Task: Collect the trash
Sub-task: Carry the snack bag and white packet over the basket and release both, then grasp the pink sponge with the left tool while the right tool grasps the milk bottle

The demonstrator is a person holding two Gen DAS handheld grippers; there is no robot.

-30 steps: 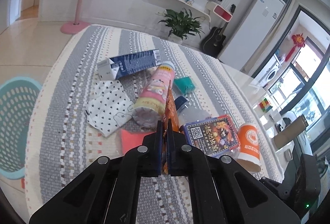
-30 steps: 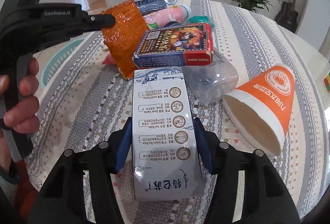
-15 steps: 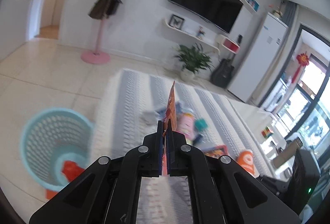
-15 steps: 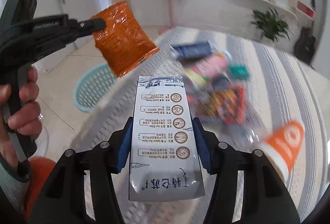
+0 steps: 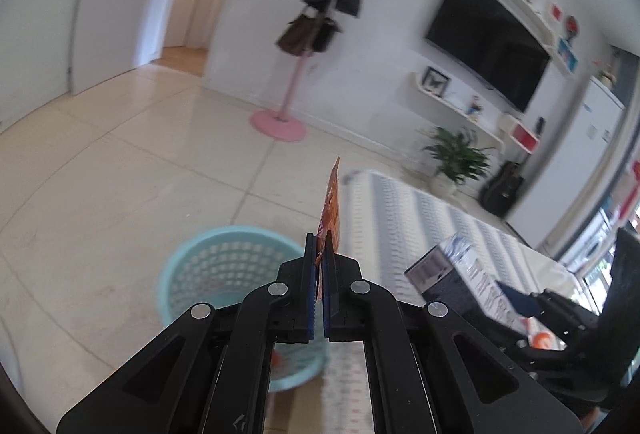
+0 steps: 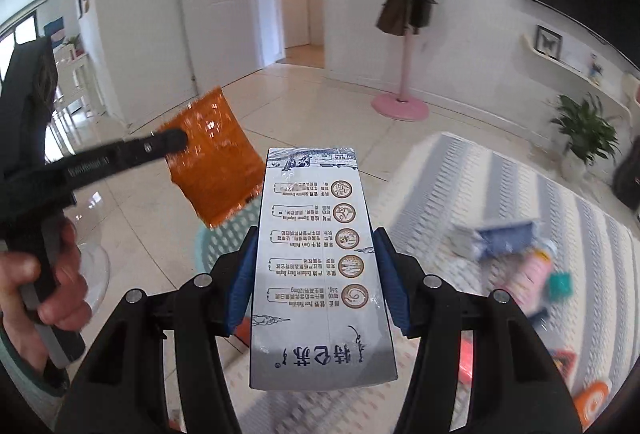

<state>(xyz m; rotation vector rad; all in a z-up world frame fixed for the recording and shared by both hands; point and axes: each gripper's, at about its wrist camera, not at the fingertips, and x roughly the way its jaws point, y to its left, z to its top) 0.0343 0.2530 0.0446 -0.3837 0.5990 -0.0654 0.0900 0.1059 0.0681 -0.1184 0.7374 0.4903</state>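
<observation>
Here the left gripper (image 5: 319, 246) has its jaws pressed together on an orange snack wrapper (image 5: 331, 202), which stands edge-on above the fingertips in the left wrist view; seen from the right wrist, the same wrapper (image 6: 214, 162) shows its broad crinkled face, pinched at its upper left corner by the left gripper (image 6: 176, 140), with a hand (image 6: 44, 282) wrapped around that tool's handle. The light blue basket (image 5: 224, 258) stands on the tiled floor (image 5: 120, 162), and serves as the landmark; the wrapper hangs over the basket's rim on the side nearest the striped mat (image 5: 420, 218), and the mat's edge lies just beside the basket. The right gripper (image 6: 316, 266) clamps a white milk carton (image 6: 320, 266) across its width, blue pads tight against both sides, the carton pointing away from the camera; the basket (image 6: 228, 234) peeks out behind the carton and below the wrapper. From the left wrist the carton (image 5: 468, 282) sits to the right of the basket, above the mat. Further from the basket, blurred on the mat, lie a blue-and-white carton (image 6: 496, 238), a pink bottle (image 6: 532, 274) and a small teal packet (image 6: 560, 286); an orange cup (image 6: 592, 402) lies at the mat's near edge. Beyond the basket stands a pink coat stand (image 5: 280, 114) by the wall.
</observation>
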